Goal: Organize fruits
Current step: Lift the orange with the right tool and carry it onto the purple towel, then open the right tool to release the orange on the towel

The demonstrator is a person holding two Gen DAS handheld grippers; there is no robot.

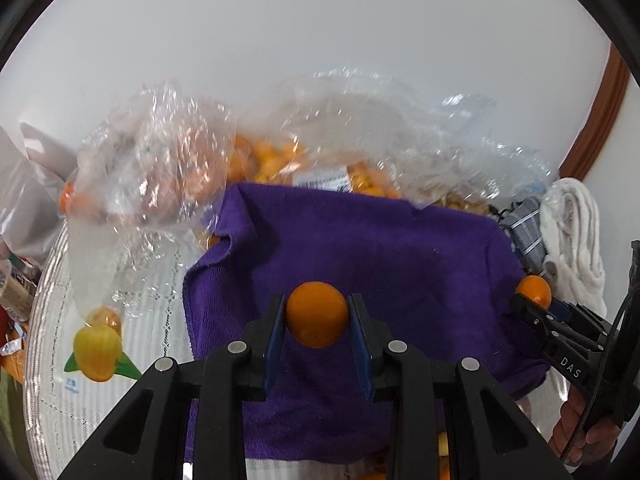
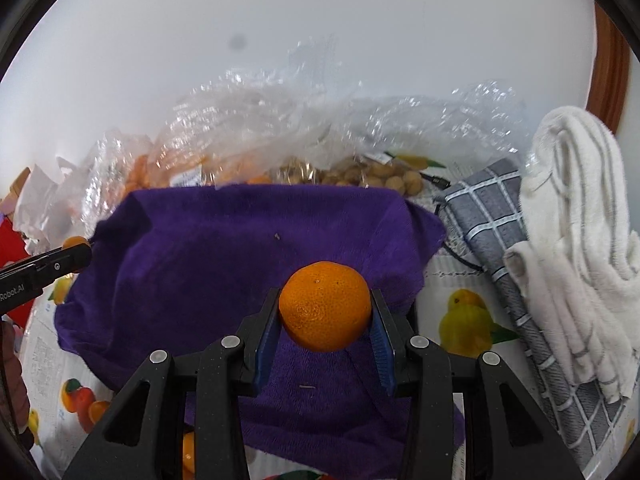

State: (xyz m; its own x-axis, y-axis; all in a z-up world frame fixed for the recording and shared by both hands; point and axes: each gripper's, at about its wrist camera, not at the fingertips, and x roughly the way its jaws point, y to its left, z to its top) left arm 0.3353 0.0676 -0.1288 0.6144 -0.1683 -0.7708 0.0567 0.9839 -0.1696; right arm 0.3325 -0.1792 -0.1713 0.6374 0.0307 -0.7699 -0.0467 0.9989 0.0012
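My left gripper [image 1: 317,314] is shut on a small orange [image 1: 317,314] and holds it over a purple towel [image 1: 400,264]. My right gripper [image 2: 325,312] is shut on a larger orange [image 2: 325,306] over the same purple towel [image 2: 200,264]. The right gripper with its orange [image 1: 533,290] shows at the right of the left wrist view. The left gripper with its orange [image 2: 75,242] shows at the left of the right wrist view. Clear plastic bags [image 1: 160,168] behind the towel hold several more oranges [image 1: 272,156].
A bag of pale brown round fruits [image 2: 360,174] lies behind the towel. A grey checked cloth [image 2: 504,248] and a white towel [image 2: 580,240] lie at the right. The tablecloth [image 2: 468,320] has printed fruit pictures. More oranges [image 2: 188,452] show below the grippers.
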